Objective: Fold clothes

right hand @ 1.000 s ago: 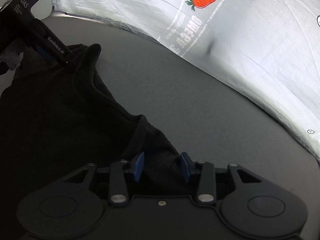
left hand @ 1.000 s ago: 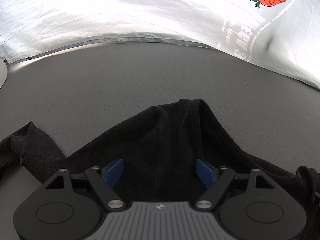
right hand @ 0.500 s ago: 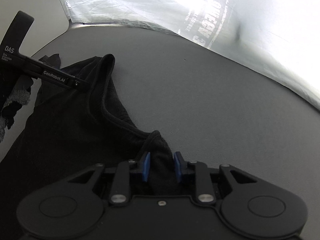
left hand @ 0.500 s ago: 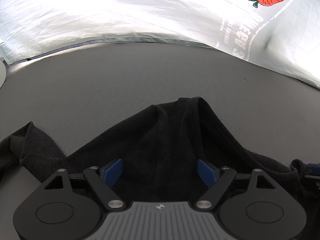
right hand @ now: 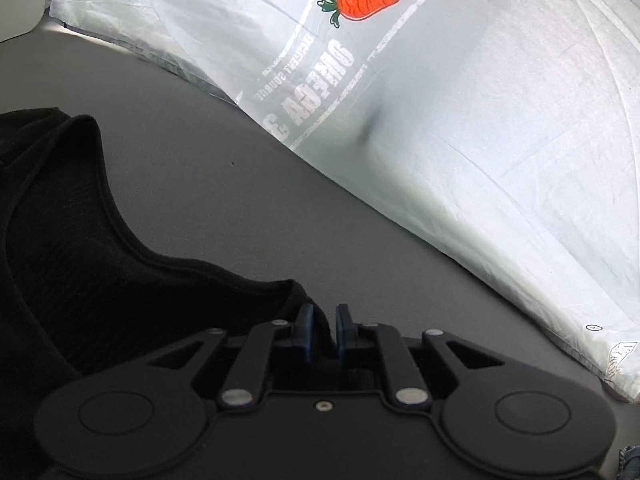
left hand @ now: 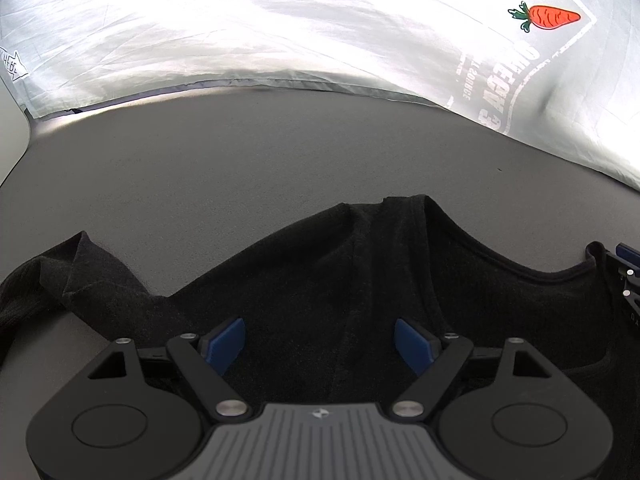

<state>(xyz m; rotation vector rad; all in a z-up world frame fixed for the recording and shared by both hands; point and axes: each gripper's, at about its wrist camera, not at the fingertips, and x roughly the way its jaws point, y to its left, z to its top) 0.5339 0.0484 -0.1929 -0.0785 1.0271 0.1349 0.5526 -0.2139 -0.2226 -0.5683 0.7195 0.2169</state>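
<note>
- The black top [left hand: 328, 288] lies spread on the grey table [left hand: 240, 168], its scooped neckline toward the white sheet [left hand: 200, 32] at the back
- The right gripper [right hand: 322, 330] has its jaws close together on the shoulder strap of the top — the gap is widening a little, but cloth is still bunched between the blue pads [right hand: 306, 328]
- The left gripper [left hand: 320, 344] hangs over the middle of the top with jaws wide apart, holding nothing
- To do this step well, I judge the right side should keep a firm pinch on both layers of the strap, or it may slip out
- The left needs a matching hold on the other shoulder before any lift — otherwise the fold will likely come out skewed
- Keep the cloth low and taut so the edges line up
</note>
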